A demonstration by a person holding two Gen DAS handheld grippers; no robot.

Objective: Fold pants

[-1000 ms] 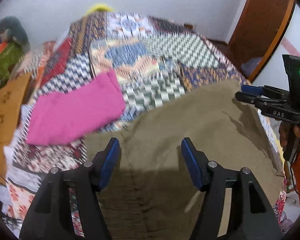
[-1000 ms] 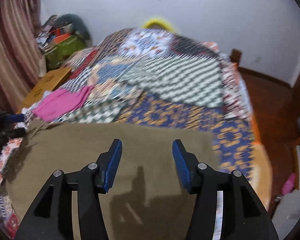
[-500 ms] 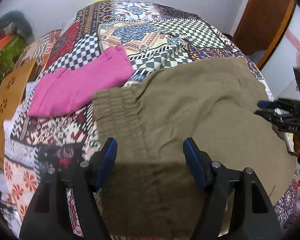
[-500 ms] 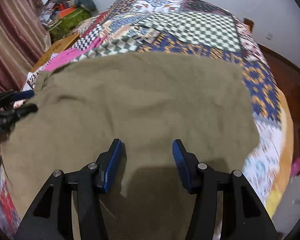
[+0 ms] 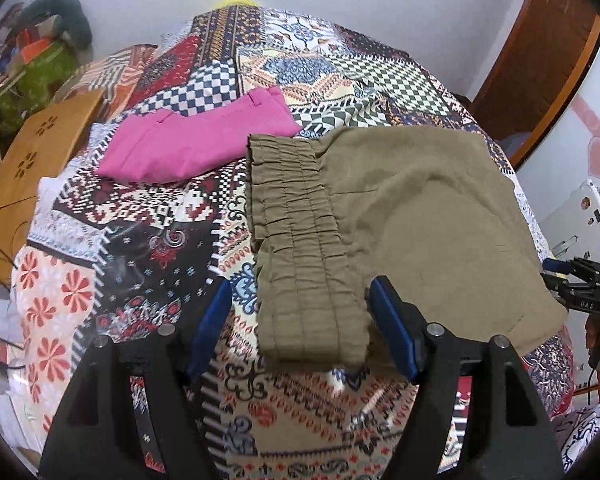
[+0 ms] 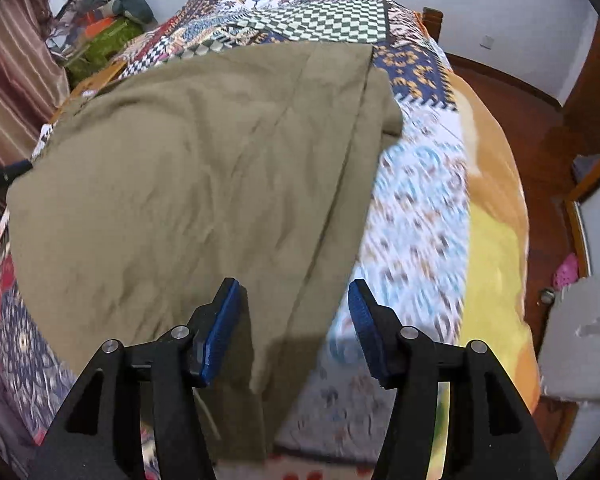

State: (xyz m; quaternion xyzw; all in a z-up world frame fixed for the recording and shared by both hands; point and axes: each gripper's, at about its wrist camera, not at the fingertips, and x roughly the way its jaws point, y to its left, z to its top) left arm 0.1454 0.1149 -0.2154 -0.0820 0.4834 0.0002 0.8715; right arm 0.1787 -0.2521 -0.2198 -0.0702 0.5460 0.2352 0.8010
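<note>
Olive-brown pants (image 5: 400,216) lie flat on the patterned bedspread (image 5: 148,216), folded, with the gathered elastic waistband (image 5: 300,240) toward my left gripper. My left gripper (image 5: 300,320) is open and empty, its blue pads either side of the waistband's near corner. My right gripper (image 6: 294,320) is open and empty above the near leg end of the pants (image 6: 188,184). The right gripper also shows at the right edge of the left wrist view (image 5: 580,284).
Folded pink pants (image 5: 196,140) lie on the bed beyond the waistband. A wooden board (image 5: 36,152) and a pile of bags (image 5: 32,64) sit left of the bed. A wooden door (image 5: 540,52) and red floor (image 6: 540,92) are to the right.
Both grippers have pulled back and down toward the near edge of the bed. The pants now lie spread out in full view, with the waistband showing.
</note>
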